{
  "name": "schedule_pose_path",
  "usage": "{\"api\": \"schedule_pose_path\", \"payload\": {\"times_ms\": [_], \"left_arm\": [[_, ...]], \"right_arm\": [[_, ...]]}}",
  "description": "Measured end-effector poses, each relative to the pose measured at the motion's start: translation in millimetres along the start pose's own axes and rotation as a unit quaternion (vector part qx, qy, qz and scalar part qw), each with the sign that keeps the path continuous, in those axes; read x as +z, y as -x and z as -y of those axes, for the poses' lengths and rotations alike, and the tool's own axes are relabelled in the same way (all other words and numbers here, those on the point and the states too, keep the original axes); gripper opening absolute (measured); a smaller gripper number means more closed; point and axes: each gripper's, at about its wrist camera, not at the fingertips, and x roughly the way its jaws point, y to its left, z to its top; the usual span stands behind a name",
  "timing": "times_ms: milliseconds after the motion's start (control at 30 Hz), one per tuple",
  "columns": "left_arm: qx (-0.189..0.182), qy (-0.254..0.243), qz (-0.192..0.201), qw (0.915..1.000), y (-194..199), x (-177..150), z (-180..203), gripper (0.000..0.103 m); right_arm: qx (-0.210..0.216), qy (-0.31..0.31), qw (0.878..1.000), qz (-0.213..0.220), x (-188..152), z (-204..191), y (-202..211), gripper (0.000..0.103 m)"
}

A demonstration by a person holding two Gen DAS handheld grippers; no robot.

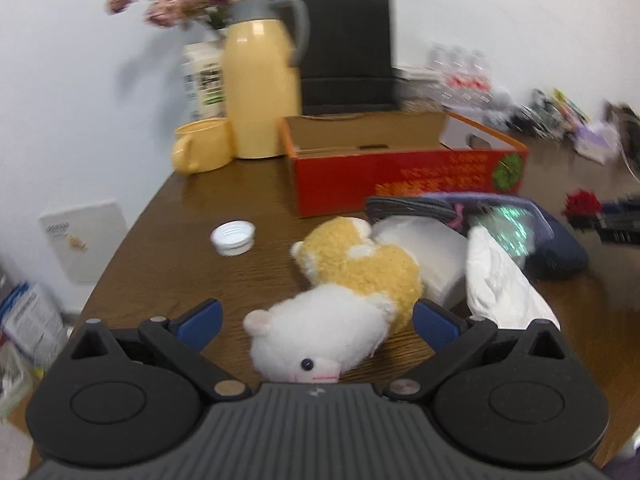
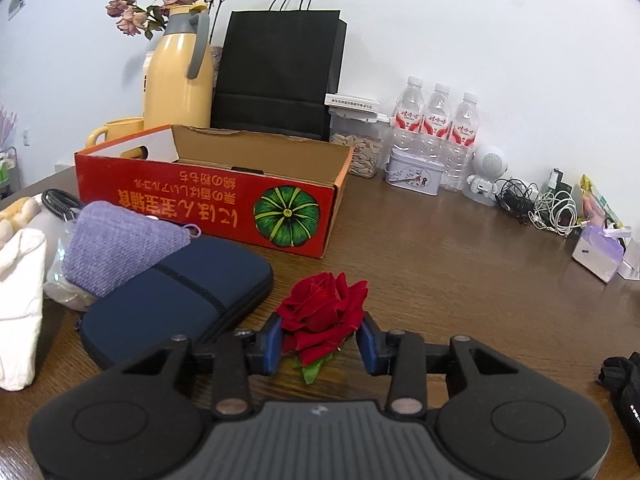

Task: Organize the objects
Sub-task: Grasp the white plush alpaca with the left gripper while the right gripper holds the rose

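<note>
The brown table (image 2: 440,248) is carrying an open red cardboard box (image 2: 208,204) near its back. In front of that box, a yellow-and-white plush toy (image 1: 340,292) is lying between the widely spread fingers of the left hand-held gripper (image 1: 316,320), untouched by either. Nearer the front edge, the right hand-held gripper (image 2: 320,340) is clamping its narrowed fingers on a red rose (image 2: 320,312).

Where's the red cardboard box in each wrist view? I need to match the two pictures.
Left wrist: red cardboard box sits right of centre, behind the plush toy.
Right wrist: red cardboard box sits left of centre, beyond the red rose.
Shared landmark: yellow thermos jug behind the box.
</note>
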Motion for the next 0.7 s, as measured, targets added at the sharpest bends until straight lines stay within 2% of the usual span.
{"api": "schedule_pose_path", "payload": {"times_ms": [133,267,400,467,533,567,633,700], "left_arm": [[-0.012,-0.035,0.002,0.9993,-13.1,-0.8,-0.1,0.103],[-0.05,-0.026,-0.008,0.9984,-27.6,-3.2,-9.4,0.103],[-0.069,-0.016,-0.013,0.9974,-37.2,-6.0,-16.0,0.103],[-0.087,0.0,-0.016,0.9961,-40.4,-10.0,-20.0,0.097],[-0.099,0.008,-0.02,0.9948,-41.9,-13.3,-21.0,0.081],[-0.099,0.008,-0.019,0.9949,-40.5,-14.5,-20.9,0.077],[-0.098,0.008,-0.016,0.995,-36.4,-17.1,-20.3,0.058],[-0.092,0.012,-0.011,0.9956,-33.0,-19.1,-19.2,0.056]], "right_arm": [[0.0,-0.003,1.0,-0.003,-0.3,0.4,-0.6,0.038],[0.0,-0.003,1.0,-0.006,0.0,-0.4,-1.6,0.038],[-0.001,-0.005,1.0,-0.01,-0.3,0.2,-3.2,0.038],[-0.002,-0.006,1.0,-0.011,-0.2,0.6,-3.8,0.038],[-0.002,-0.007,1.0,-0.012,-0.4,0.4,-3.8,0.038],[-0.002,-0.008,1.0,-0.012,-0.3,0.4,-4.0,0.038],[-0.002,-0.008,1.0,-0.013,-0.4,0.3,-4.1,0.038],[-0.002,-0.008,1.0,-0.014,-0.3,0.2,-4.2,0.038]]}}
